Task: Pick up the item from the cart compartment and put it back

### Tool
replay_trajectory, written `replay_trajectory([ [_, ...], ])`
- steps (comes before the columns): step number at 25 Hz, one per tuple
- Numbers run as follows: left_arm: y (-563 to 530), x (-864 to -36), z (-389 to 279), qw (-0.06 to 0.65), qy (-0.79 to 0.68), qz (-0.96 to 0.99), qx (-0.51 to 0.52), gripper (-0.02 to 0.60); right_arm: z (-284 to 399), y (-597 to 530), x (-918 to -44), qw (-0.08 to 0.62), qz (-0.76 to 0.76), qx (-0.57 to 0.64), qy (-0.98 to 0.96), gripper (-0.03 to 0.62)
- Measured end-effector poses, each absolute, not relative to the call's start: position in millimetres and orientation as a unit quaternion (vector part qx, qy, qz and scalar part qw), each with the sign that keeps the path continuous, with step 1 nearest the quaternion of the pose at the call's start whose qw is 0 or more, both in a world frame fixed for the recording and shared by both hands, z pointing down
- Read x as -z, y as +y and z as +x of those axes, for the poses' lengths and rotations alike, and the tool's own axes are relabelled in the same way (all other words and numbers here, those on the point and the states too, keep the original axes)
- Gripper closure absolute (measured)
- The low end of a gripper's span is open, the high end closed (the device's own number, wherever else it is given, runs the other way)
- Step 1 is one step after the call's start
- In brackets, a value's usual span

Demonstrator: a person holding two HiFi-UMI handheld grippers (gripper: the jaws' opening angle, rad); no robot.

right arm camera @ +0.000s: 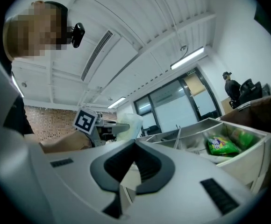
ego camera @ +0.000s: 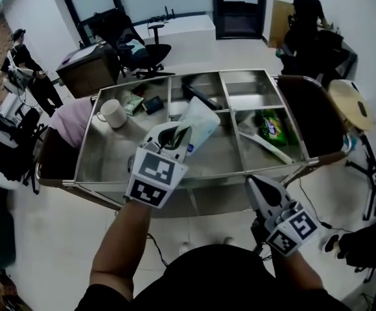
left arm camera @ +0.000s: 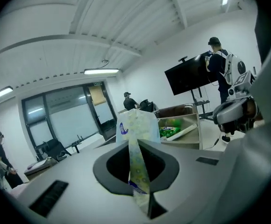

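Observation:
A pale plastic packet with a faint print (ego camera: 201, 125) hangs over the middle of the steel cart (ego camera: 84, 153), pinched at its edge by my shut left gripper (ego camera: 178, 135). In the left gripper view the packet (left arm camera: 138, 125) stands up from between the closed jaws of the left gripper (left arm camera: 141, 192). My right gripper (ego camera: 254, 183) sits lower, just outside the cart's front rim, with its jaws together and nothing in them. The right gripper view shows the right gripper (right arm camera: 121, 190) shut, with the packet (right arm camera: 130, 124) off to its left.
The cart's compartments hold a white mug (ego camera: 112, 113), a green snack bag (ego camera: 273, 127), a long white utensil (ego camera: 266, 144), a black item (ego camera: 201, 97) and small packets (ego camera: 136, 102). An office chair (ego camera: 139, 47) stands behind. People stand at back right (ego camera: 308, 5) and far left (ego camera: 26, 63).

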State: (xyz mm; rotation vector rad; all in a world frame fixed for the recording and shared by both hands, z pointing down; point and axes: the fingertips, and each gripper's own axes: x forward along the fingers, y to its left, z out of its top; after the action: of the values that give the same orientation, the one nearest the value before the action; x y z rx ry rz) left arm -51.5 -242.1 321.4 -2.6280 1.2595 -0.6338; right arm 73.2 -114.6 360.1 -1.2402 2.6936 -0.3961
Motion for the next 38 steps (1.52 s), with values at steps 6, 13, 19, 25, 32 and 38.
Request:
replay_trajectory([
  [6, -260.0, -353.5, -27.8, 0.123, 0.358, -0.869, 0.318, 0.58, 79.8, -113.8, -360.7, 0.075, -0.423, 0.131, 0.894, 0.577],
  [13, -275.9, -381.3, -2.9, 0.196, 0.283, -0.84, 0.42, 0.58, 81.4, -115.0, -359.9, 0.079, -0.426, 0.131, 0.892, 0.577],
  [19, -289.2, -400.8, 0.8, 0.233, 0.248, -0.804, 0.487, 0.58, 87.5, -114.0, -358.4, 0.082, -0.433, 0.13, 0.888, 0.579],
  [25, -294.2, -420.0, 8.5, 0.221, 0.203, -0.8, 0.52, 0.58, 91.2, -114.5, -358.2, 0.087, -0.437, 0.131, 0.886, 0.578],
  [32, -292.1, -434.5, 12.2, 0.22, 0.173, -0.794, 0.54, 0.413, 94.8, -113.6, -358.0, 0.09, -0.44, 0.132, 0.884, 0.579],
  [38, -290.5, -430.1, 9.1, 0.221, 0.172, -0.799, 0.532, 0.413, 95.3, -115.0, -359.6, 0.089, -0.441, 0.134, 0.883, 0.577],
])
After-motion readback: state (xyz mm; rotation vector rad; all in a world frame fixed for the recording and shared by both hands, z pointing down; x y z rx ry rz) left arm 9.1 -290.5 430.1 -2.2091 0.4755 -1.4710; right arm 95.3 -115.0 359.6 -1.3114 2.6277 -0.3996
